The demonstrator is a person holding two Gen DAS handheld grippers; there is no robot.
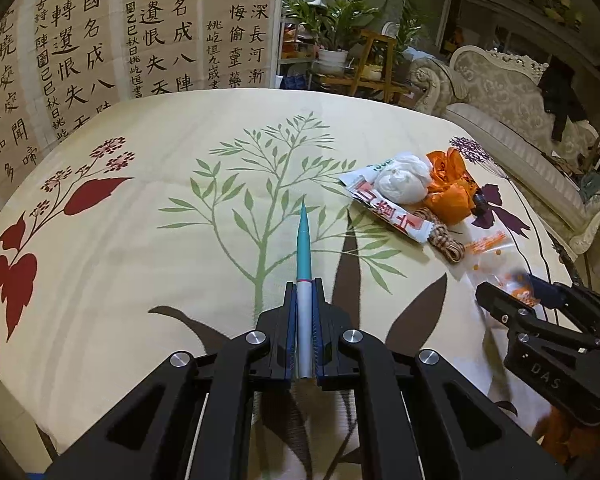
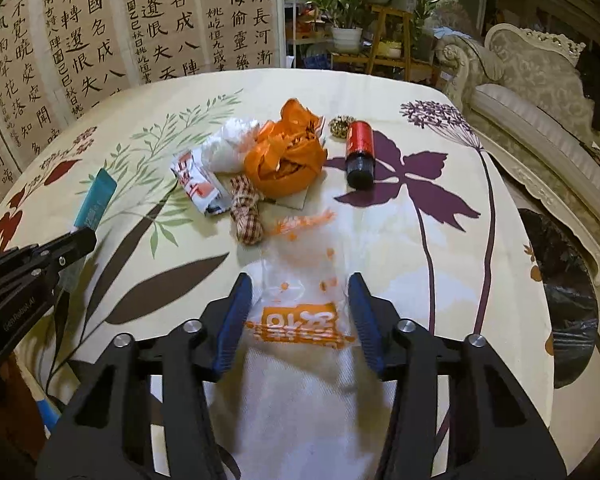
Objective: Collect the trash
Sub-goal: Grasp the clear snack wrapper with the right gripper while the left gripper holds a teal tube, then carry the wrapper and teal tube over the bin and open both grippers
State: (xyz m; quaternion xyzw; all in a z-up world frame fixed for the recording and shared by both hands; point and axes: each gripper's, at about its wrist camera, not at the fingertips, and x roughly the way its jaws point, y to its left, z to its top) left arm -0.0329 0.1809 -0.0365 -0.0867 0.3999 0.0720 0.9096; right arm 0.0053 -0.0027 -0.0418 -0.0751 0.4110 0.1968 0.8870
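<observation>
Tilted steeply down over the counter, the left tool clamps a teal pen. Beside it, the right tool stands half open around a clear wrapper, pads apart from it; trash pile beyond.

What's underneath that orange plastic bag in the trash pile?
A flat pale card pokes out under the orange bag's near edge, beside the checkered cloth. Whatever else is under it is hidden.

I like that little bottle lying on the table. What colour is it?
The small bottle is shiny red with a black cap, clearest in the right wrist view.
</observation>
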